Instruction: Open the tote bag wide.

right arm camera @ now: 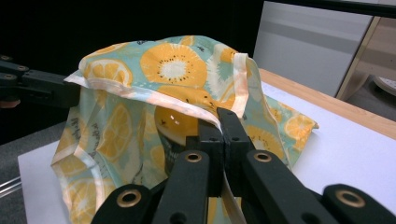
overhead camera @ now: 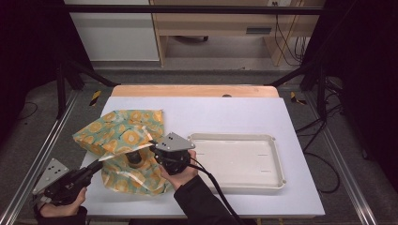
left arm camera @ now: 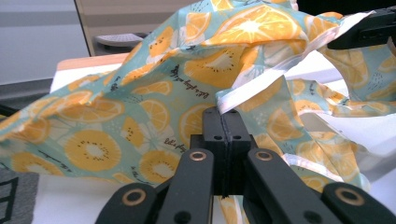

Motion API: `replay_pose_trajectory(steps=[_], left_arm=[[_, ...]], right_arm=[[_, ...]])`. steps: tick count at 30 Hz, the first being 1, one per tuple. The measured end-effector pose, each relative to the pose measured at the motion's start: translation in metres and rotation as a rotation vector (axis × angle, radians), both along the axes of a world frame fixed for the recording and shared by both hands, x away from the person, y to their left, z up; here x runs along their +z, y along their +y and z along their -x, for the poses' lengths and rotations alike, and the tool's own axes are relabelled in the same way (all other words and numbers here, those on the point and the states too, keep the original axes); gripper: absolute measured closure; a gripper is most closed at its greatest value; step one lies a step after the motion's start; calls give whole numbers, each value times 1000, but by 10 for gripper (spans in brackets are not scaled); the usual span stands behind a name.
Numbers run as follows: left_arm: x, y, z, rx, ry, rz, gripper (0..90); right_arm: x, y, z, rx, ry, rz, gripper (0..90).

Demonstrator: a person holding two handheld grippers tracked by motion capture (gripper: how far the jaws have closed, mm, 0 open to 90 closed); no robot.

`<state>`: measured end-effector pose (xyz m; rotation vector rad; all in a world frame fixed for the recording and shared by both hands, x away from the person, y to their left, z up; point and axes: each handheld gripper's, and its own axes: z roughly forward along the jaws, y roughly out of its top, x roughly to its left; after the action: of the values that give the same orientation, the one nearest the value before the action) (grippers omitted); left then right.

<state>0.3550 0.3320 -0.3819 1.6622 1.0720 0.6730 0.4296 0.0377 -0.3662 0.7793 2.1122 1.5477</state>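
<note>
One cloth bag (overhead camera: pixel 123 140), teal with orange-slice print, sits at the left of the white table (overhead camera: pixel 234 117), mouth lifted open. Left gripper (left arm camera: pixel 224 122): jaws closed, pinching the pale hem at the near-left edge. Right gripper (right arm camera: pixel 219 122): jaws closed on the hem at the opposite side of the mouth. A yellow, glossy object (right arm camera: pixel 175 122) shows inside the bag in the right gripper view; the high view shows a dark round shape (overhead camera: pixel 136 157) in the opening, probably the same object, identity unclear.

Risks, judged: each grip takes only a thin strip of hem, so the fabric could slip free under uneven pull; a tilted mouth could let the contents roll out.

Count: one bag, one empty white tray (overhead camera: pixel 277 159) just right of the bag, two grippers.
</note>
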Motion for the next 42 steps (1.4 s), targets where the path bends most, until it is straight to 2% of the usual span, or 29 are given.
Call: replay_pose_trajectory(steps=[4, 8, 14, 20, 28, 34, 37, 41, 42], left_arm=[[6, 3, -3, 20, -17, -1, 900], [11, 6, -8, 39, -17, 11, 900], [16, 6, -18, 61, -21, 4, 900], [17, 7, -36, 93, -10, -11, 900], [7, 5, -67, 126, 23, -15, 900], [-5, 3, -80, 127, 37, -20, 900], [-12, 4, -86, 138, 61, -44, 900], [-19, 5, -92, 151, 93, -65, 900], [-21, 5, -94, 157, 99, -70, 900]], right_arm=[[3, 5, -7, -13, -4, -2, 897], [6, 13, -14, -25, -5, -13, 897], [9, 18, -23, -44, -2, -29, 897], [6, 23, -33, -71, 4, -35, 897], [-10, 33, -52, -119, 38, 3, 897], [-21, 39, -59, -146, 52, 35, 897], [-25, 43, -60, -152, 49, 64, 897], [-30, 45, -66, -166, 70, 70, 897], [-33, 46, -68, -175, 74, 87, 897]])
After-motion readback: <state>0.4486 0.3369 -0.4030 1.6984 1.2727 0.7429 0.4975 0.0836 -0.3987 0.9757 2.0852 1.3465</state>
